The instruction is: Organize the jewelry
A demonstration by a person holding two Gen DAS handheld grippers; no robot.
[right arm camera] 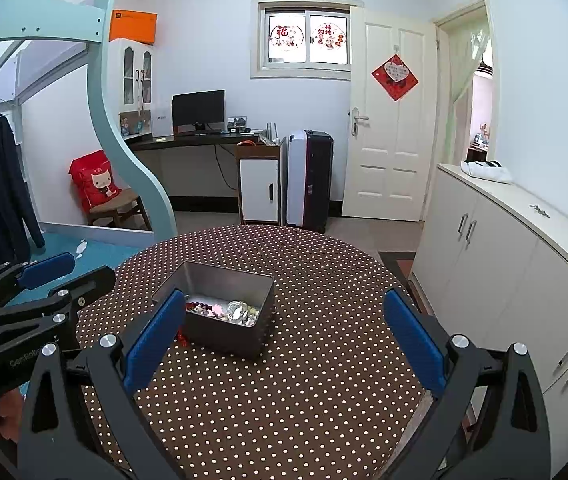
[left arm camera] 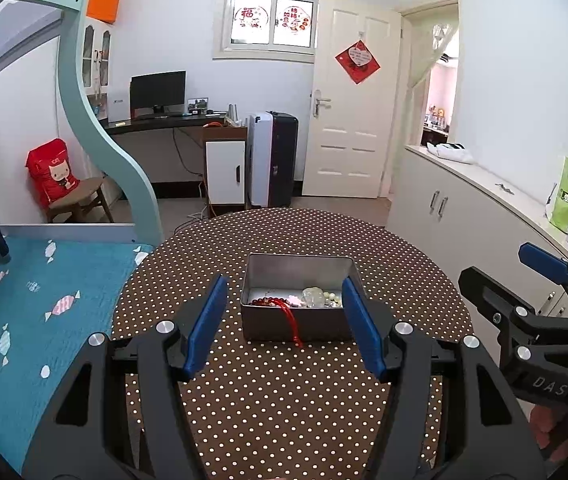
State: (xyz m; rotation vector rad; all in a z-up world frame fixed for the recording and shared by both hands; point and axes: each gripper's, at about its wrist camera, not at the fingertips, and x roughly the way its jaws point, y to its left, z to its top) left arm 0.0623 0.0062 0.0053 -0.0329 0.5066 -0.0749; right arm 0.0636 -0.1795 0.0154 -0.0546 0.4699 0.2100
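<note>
A grey metal tin sits mid-table on the brown polka-dot cloth. Inside lie a dark red bead bracelet, a pale bead string, a clear crystal piece and a small pink item. A red tassel hangs over the tin's near wall. My left gripper is open and empty, just in front of the tin. My right gripper is open and empty, to the tin's right; it also shows in the left wrist view.
The round table stands between a bed with a blue cover on the left and white cabinets on the right. A desk, a suitcase and a door are at the back.
</note>
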